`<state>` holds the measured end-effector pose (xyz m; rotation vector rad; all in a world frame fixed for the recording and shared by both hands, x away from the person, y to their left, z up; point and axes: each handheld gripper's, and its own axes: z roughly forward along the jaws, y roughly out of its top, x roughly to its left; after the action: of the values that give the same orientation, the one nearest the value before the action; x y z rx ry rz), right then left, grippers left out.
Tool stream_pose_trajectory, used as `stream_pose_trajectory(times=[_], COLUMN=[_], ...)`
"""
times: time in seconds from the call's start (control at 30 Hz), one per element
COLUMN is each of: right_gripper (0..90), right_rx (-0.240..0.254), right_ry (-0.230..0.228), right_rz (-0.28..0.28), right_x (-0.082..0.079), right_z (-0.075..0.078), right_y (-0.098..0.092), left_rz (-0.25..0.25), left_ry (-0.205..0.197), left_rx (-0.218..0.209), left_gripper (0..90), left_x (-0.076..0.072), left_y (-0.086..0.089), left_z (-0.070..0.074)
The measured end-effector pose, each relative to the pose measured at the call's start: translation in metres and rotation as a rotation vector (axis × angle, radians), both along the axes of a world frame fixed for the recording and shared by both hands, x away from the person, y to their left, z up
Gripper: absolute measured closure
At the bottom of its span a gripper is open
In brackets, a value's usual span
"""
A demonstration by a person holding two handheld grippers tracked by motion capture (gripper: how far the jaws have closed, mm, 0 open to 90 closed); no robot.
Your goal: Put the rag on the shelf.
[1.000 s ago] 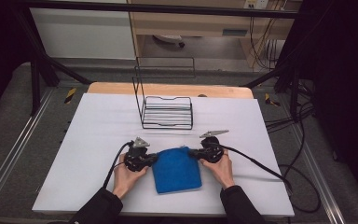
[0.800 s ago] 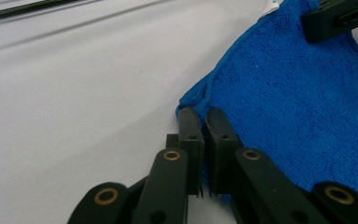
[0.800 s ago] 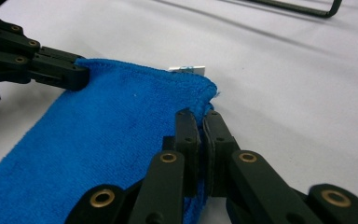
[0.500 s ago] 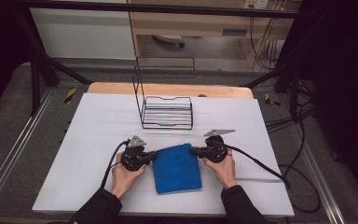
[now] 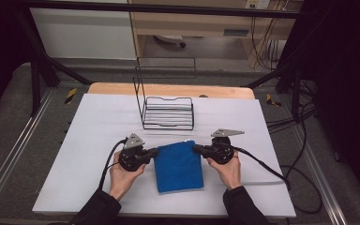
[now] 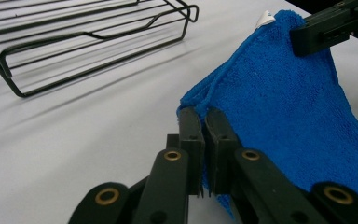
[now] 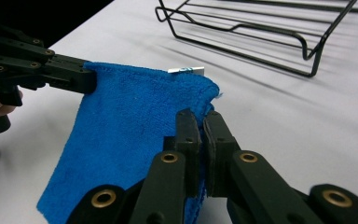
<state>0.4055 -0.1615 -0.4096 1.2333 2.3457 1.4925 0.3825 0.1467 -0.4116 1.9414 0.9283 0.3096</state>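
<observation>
A folded blue towel (image 5: 178, 165) hangs between my two grippers over the white table, its near end still resting on the surface. My left gripper (image 5: 153, 152) is shut on the towel's far left corner, and my right gripper (image 5: 197, 149) is shut on its far right corner. In the left gripper view the closed jaws pinch the blue towel (image 6: 279, 98) edge, with the right gripper (image 6: 303, 39) clamped on the corner beside a white tag (image 6: 264, 19). In the right gripper view the towel (image 7: 126, 135) stretches across to the left gripper (image 7: 89, 78).
A black wire rack (image 5: 168, 112) stands just beyond the towel at the table's middle back, seen also as a rack (image 6: 88, 37) in the left gripper view and a rack (image 7: 261, 32) in the right one. Cables trail from both grippers toward the table's front and right.
Both grippers have risen a little with the towel's far corners, lifting that edge off the table. The rack has not moved.
</observation>
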Motion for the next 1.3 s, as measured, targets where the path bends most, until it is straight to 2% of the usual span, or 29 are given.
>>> stream_pose_trajectory(times=[0.23,0.43,0.8,1.1,1.3], right_gripper=[87.0,86.9,86.9,87.0,86.9], right_rx=[0.023,0.044,0.061,0.081,0.101], right_ry=[-0.053,-0.095,-0.166,-0.229,-0.279], right_rz=[-0.001,-0.009,-0.025,-0.04,-0.063], right_x=[-0.005,-0.009,-0.017,-0.024,-0.028], right_z=[0.011,0.021,0.039,0.055,0.067], right_y=[-0.003,-0.005,-0.008,-0.008,-0.006], left_rz=[-0.005,-0.01,-0.019,-0.02,-0.008], left_ry=[-0.036,-0.074,-0.125,-0.177,-0.202], left_rx=[-0.021,-0.021,-0.049,-0.052,-0.081], left_gripper=[86.6,86.7,86.7,86.7,86.7], left_x=[-0.005,-0.009,-0.017,-0.019,-0.015], left_y=[0.001,0.0,0.0,0.0,0.002], left_z=[0.012,0.022,0.04,0.058,0.069])
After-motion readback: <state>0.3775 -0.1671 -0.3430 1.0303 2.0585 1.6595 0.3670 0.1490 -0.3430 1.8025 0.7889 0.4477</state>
